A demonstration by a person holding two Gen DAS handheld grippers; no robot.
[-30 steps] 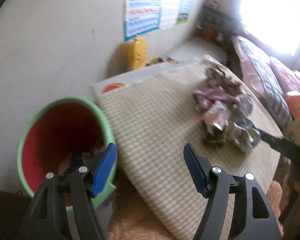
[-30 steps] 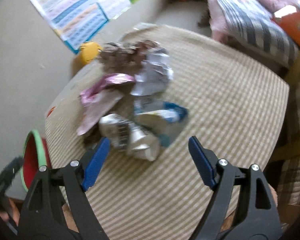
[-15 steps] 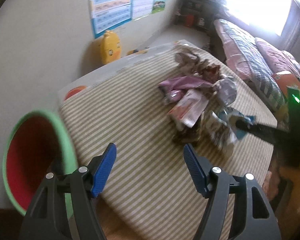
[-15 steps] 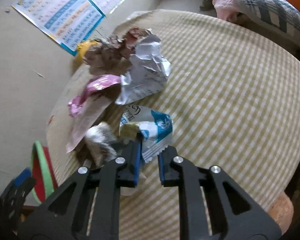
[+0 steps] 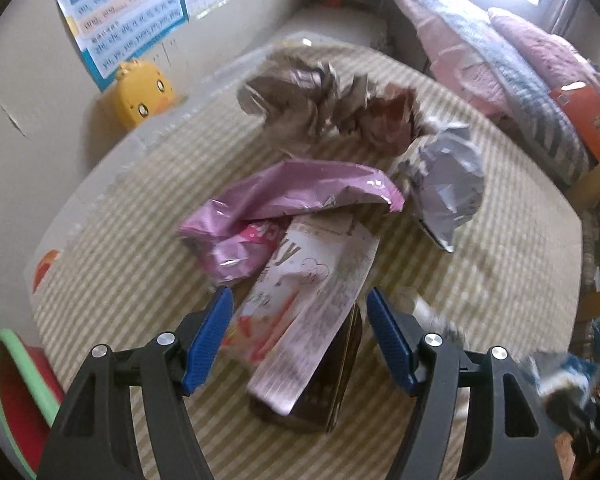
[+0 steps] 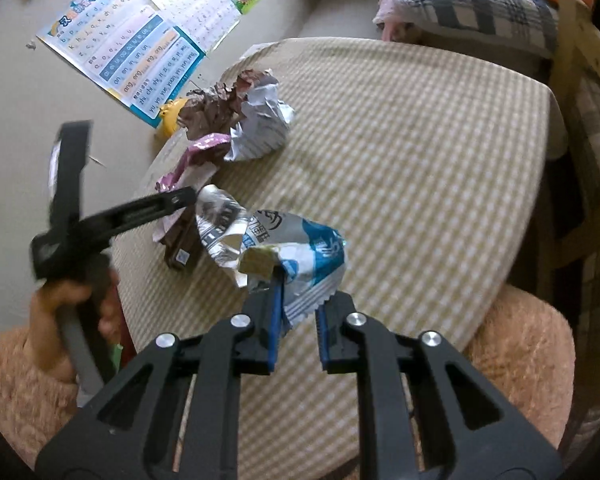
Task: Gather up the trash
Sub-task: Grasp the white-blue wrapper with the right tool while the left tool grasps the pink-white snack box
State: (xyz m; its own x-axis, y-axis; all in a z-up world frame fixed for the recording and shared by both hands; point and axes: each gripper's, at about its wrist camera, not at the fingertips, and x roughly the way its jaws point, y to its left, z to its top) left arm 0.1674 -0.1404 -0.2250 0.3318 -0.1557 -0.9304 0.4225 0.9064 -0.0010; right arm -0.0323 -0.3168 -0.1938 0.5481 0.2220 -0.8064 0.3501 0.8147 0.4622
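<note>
My left gripper [image 5: 300,304] is open and points down over the trash pile, its blue pads either side of a white-and-pink wrapper [image 5: 312,280] that lies on a dark brown pack [image 5: 340,380]. Beyond them lie a pink foil wrapper [image 5: 292,192], a crumpled silver wrapper [image 5: 448,184] and crumpled brown paper [image 5: 312,100]. My right gripper [image 6: 300,300] is shut on a blue-and-white wrapper [image 6: 300,248], held just off the checked tablecloth [image 6: 420,140]. In the right wrist view a hand holds the left gripper, one of its fingers [image 6: 156,204] over the pile.
A red bin with a green rim [image 5: 4,340] stands below the table's left edge. A yellow duck toy [image 5: 144,92] sits by the wall under a poster [image 5: 128,12]. A bed with pillows [image 5: 500,60] runs along the right. Fuzzy peach fabric [image 6: 520,352] lies at the near edge.
My left gripper swung from over the red bin to the trash pile, still open. My right gripper closed on the blue-and-white wrapper and drew it away from the pile.
</note>
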